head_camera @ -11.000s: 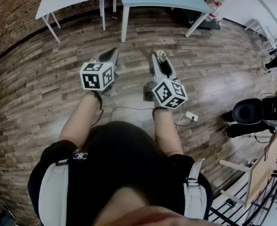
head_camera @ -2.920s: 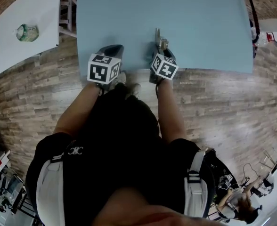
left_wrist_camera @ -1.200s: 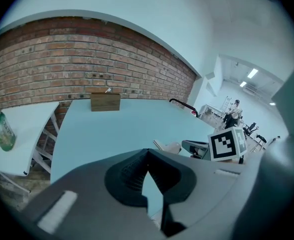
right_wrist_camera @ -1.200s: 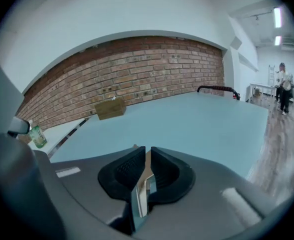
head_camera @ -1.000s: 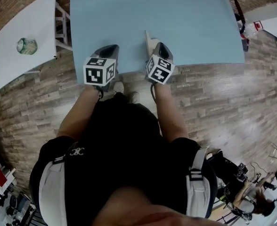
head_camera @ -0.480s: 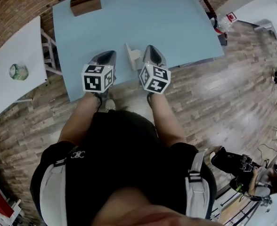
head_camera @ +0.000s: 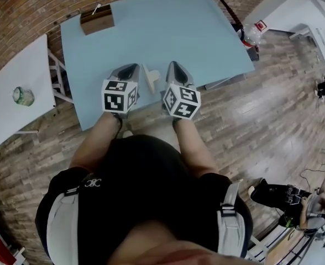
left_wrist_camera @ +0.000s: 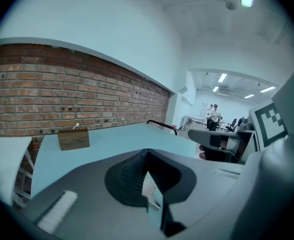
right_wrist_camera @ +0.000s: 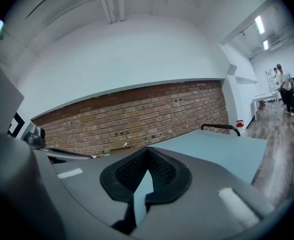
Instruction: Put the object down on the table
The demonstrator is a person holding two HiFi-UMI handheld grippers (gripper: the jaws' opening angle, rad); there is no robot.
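Note:
A small pale cream object point(head_camera: 150, 77) lies on the light blue table point(head_camera: 168, 32), close to its front edge. It sits between my two grippers, and I cannot tell whether either one touches it. My left gripper point(head_camera: 126, 69) is just to its left and my right gripper point(head_camera: 173, 66) just to its right, both pointing over the table. In the left gripper view the jaws point(left_wrist_camera: 146, 154) meet with nothing held. The right gripper view shows its jaws point(right_wrist_camera: 147, 151) closed and empty too. The object is hidden from both gripper views.
A brown wooden box point(head_camera: 97, 20) stands at the table's far left corner, also in the left gripper view point(left_wrist_camera: 73, 138). A white side table point(head_camera: 8, 120) with a green cup point(head_camera: 23, 96) is to the left. A plastic bottle point(head_camera: 253, 32) is past the table's right edge. Brick wall behind.
The view has swung, so the table now lies turned and farther up. The pale object, earlier just off the right gripper's tip, now lies back between both grippers.

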